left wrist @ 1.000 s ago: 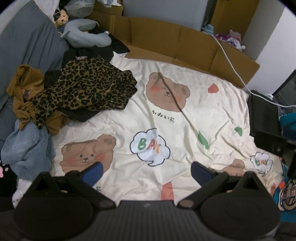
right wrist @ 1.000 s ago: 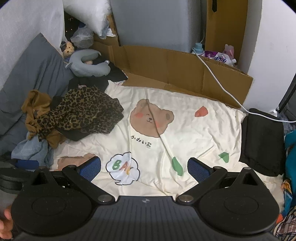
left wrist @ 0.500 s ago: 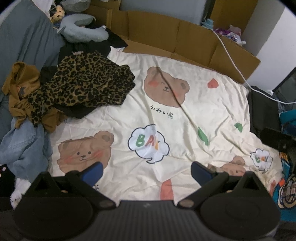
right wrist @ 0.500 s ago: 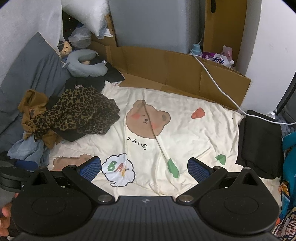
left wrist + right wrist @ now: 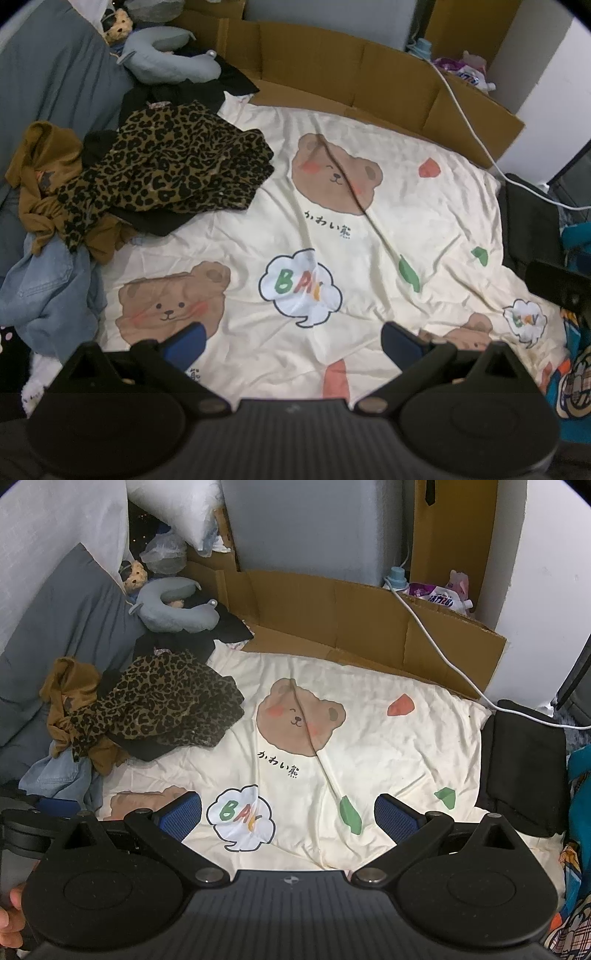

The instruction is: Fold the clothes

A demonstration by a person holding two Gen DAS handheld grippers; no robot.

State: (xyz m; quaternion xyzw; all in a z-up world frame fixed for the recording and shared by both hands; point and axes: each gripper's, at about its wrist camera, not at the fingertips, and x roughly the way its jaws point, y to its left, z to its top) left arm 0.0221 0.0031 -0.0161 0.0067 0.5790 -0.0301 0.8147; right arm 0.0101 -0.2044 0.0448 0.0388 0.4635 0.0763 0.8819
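Both cameras have shifted slightly over the last second; clothes untouched. Left gripper (image 5: 291, 339) and right gripper (image 5: 288, 812): blue-padded fingers spread wide, holding nothing, above the cream bear-print sheet (image 5: 388, 229). Clothes pile (image 5: 110, 192) lies well apart, far-left of both: crumpled leopard-print garment (image 5: 177, 166) on top, over black fabric, mustard top (image 5: 40, 177) and pale denim (image 5: 44, 291) beside it. Flat black cloth (image 5: 524, 764) at the sheet's right edge. Cardboard (image 5: 351, 627) behind.
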